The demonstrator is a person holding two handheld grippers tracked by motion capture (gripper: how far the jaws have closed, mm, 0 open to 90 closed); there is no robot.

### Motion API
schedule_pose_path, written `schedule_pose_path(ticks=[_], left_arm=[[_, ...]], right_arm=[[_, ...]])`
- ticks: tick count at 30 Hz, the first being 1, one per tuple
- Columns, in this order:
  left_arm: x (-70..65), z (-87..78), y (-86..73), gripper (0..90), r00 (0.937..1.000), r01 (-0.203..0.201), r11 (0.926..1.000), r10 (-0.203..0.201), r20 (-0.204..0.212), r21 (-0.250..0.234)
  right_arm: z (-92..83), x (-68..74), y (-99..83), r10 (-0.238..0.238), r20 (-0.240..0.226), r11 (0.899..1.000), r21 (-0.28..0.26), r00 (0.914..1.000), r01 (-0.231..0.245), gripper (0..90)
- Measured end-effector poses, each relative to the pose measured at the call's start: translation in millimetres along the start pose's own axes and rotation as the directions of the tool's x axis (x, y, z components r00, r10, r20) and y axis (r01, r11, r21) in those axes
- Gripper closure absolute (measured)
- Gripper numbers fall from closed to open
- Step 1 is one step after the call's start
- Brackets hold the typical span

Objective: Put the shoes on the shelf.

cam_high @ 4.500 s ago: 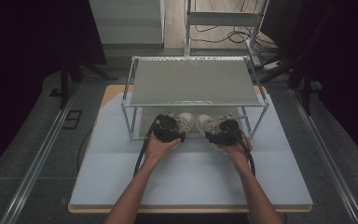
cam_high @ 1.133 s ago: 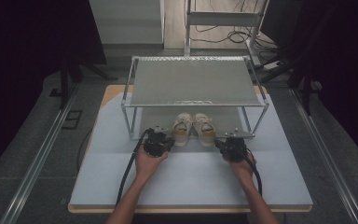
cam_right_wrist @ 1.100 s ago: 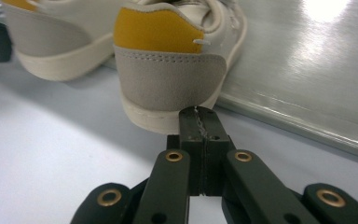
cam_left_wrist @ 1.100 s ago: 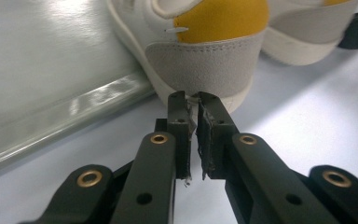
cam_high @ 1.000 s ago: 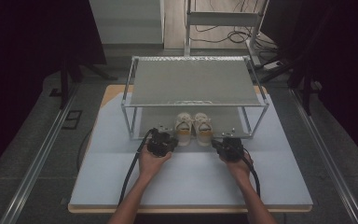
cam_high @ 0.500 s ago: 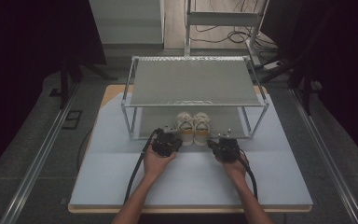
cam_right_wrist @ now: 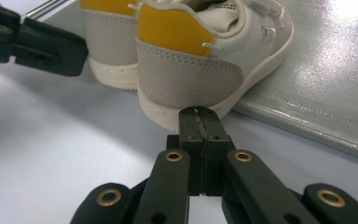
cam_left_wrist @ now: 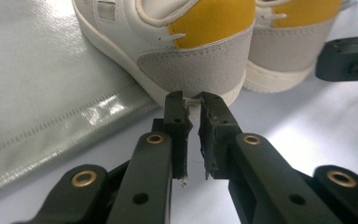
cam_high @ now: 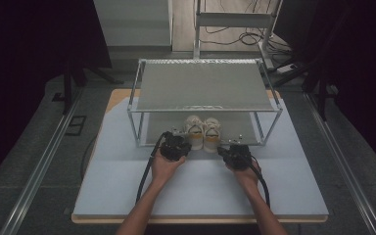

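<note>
Two small white shoes with grey heels and yellow collars stand side by side, heels toward me, at the front edge of the rack's lower shelf: the left shoe (cam_high: 194, 130) (cam_left_wrist: 196, 56) (cam_right_wrist: 107, 56) and the right shoe (cam_high: 211, 132) (cam_left_wrist: 289, 51) (cam_right_wrist: 186, 70). My left gripper (cam_high: 185, 141) (cam_left_wrist: 192, 100) points at the left shoe's heel. Its tips are at the sole, with a hairline slit between the pads and nothing in it. My right gripper (cam_high: 223, 150) (cam_right_wrist: 200, 112) is shut and empty, its tips just short of the right shoe's sole.
The shoes sit on a silver mat (cam_left_wrist: 42, 93) under a metal wire-frame rack (cam_high: 205, 85). The rack stands on a pale blue table cover (cam_high: 200, 191). Its front posts flank the shoes. Cables trail back from both grippers along the forearms.
Earlier both grippers were at the shoes under the rack, then drew back. Over the last second the left gripper crept right toward the left shoe's heel. The right stayed put.
</note>
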State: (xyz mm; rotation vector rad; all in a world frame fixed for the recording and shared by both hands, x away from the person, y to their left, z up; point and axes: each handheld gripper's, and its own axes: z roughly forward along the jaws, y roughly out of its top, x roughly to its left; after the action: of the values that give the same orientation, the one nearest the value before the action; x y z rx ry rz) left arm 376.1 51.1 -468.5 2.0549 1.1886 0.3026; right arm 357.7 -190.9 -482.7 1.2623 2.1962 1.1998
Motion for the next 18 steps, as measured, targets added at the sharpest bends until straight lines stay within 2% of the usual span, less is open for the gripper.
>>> schedule_pose_path(ticks=[5, 6, 7, 9, 14, 18], left_arm=[[3.7, 6.1, 6.9, 80.9, 0.9999, 0.008, 0.9999, -0.008, -0.012, 0.012], [7.8, 8.1, 10.1, 80.8, 0.9995, -0.031, 0.9994, 0.031, -0.01, 0.018], [8.5, 9.3, 11.9, 80.6, 0.9994, -0.033, 0.9992, 0.033, -0.013, 0.025], [9.3, 11.9, 14.1, 80.5, 0.9997, -0.022, 0.9995, 0.022, -0.011, 0.021], [11.6, 13.7, 16.4, 80.4, 0.9995, -0.028, 0.9991, 0.029, -0.011, 0.032], [10.4, 13.9, 15.1, 81.7, 0.9996, -0.025, 0.9993, 0.025, -0.014, 0.026]], right_arm=[[0.0, -0.4, 0.3, 0.001, -0.005, 1.0, 0.002, 1.0, -0.001, 88.7], [0.0, -0.3, -0.1, 0.004, -0.008, 1.0, 0.0, 1.0, -0.004, 88.6], [-0.2, -0.1, -0.4, 0.005, -0.012, 1.0, -0.002, 0.9999, -0.005, 88.2], [-1.3, 2.4, -1.7, 0.007, -0.026, 1.0, -0.004, 0.9996, -0.007, 88.2], [-1.1, 10.3, -3.3, -0.008, -0.058, 1.0, -0.004, 0.9983, 0.007, 88.2], [4.7, 14.2, -1.4, -0.022, -0.046, 1.0, -0.006, 0.9987, 0.022, 89.1]])
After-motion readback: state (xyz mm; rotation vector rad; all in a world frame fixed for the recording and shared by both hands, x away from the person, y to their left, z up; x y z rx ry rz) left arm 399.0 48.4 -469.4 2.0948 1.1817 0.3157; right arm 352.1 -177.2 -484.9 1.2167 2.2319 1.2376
